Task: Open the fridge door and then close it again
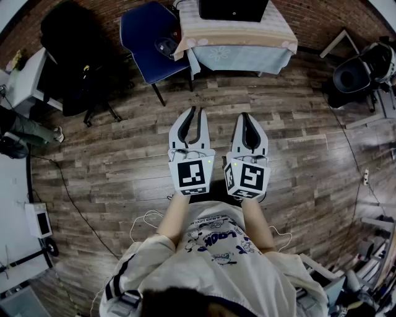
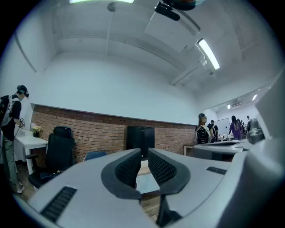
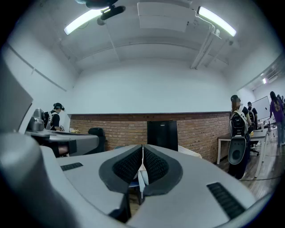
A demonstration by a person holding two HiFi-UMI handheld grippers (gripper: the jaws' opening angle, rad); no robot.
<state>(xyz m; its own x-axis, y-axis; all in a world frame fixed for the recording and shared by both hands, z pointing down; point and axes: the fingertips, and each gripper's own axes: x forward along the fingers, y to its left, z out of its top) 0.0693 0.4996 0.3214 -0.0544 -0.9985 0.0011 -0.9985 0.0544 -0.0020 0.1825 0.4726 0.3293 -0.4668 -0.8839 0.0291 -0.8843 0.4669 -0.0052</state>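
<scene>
Holding 2 claws level and side by side above wooden floor. Reading left gripper as pressed together with only a sliver between pads, pinching nothing. Same for right gripper: closed tight, empty. Facing black fridge on cloth-covered table against brick wall, straight ahead and well apart from both claws, door looking closed. Noting blue chair just beside table and black office chair further left.
</scene>
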